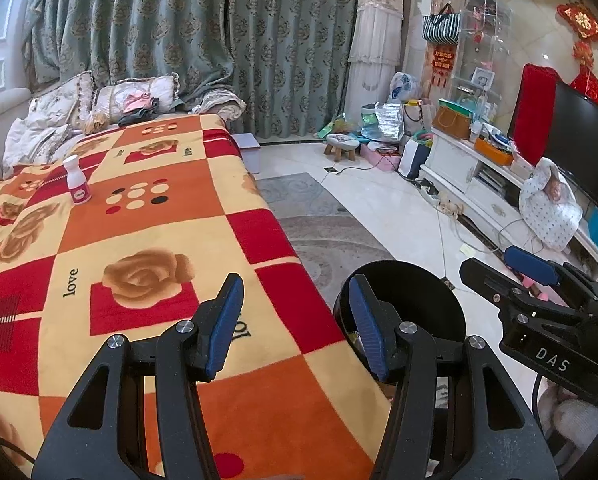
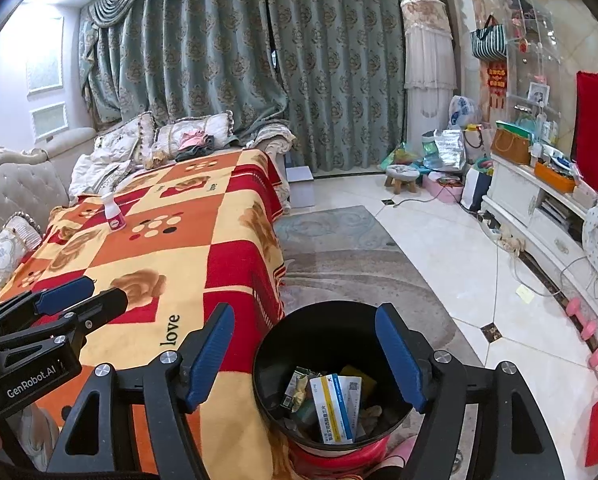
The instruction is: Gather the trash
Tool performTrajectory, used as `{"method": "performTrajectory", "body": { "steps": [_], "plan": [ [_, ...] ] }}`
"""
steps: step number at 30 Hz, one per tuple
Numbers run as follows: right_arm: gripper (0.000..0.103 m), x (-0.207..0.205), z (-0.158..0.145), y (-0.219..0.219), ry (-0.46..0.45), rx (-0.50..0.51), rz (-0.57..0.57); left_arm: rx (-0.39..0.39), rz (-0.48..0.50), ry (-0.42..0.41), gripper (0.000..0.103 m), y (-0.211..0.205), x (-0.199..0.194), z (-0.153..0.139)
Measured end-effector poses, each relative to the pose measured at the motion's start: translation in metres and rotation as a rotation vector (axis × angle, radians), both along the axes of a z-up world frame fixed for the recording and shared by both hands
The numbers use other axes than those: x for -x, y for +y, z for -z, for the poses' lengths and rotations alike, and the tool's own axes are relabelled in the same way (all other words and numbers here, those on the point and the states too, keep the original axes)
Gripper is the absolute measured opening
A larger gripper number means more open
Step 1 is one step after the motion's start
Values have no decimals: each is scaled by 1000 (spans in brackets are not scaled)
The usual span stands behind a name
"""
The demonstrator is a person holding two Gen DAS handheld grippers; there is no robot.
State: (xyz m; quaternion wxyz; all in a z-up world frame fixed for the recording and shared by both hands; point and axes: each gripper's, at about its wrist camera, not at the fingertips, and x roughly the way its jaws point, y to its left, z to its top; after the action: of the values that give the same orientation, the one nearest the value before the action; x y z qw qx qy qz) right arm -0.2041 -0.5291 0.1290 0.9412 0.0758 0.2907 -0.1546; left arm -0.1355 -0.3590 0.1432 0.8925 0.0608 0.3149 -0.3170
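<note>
both tools stand apart and empty: right tool (image 2: 305, 364) over the bin (image 2: 267, 364); take left tool (image 1: 295, 328) to the bottle (image 1: 76, 180), grip mid-body.

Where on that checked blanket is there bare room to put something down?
Nearly all of the blanket lies bare, from the small white bottle forward to the bin. The far end is crowded with cushions and clothes.

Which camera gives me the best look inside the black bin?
The right wrist view: it looks down into the bin, showing a white box and wrappers. The left wrist view shows only its rim, largely behind a finger.
</note>
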Motion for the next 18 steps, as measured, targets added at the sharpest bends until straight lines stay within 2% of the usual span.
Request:
{"method": "performTrajectory", "body": {
  "steps": [18],
  "plan": [
    [72, 2, 0, 1, 5, 0, -5, 0, 2, 2, 54, -1, 2, 0]
  ]
}}
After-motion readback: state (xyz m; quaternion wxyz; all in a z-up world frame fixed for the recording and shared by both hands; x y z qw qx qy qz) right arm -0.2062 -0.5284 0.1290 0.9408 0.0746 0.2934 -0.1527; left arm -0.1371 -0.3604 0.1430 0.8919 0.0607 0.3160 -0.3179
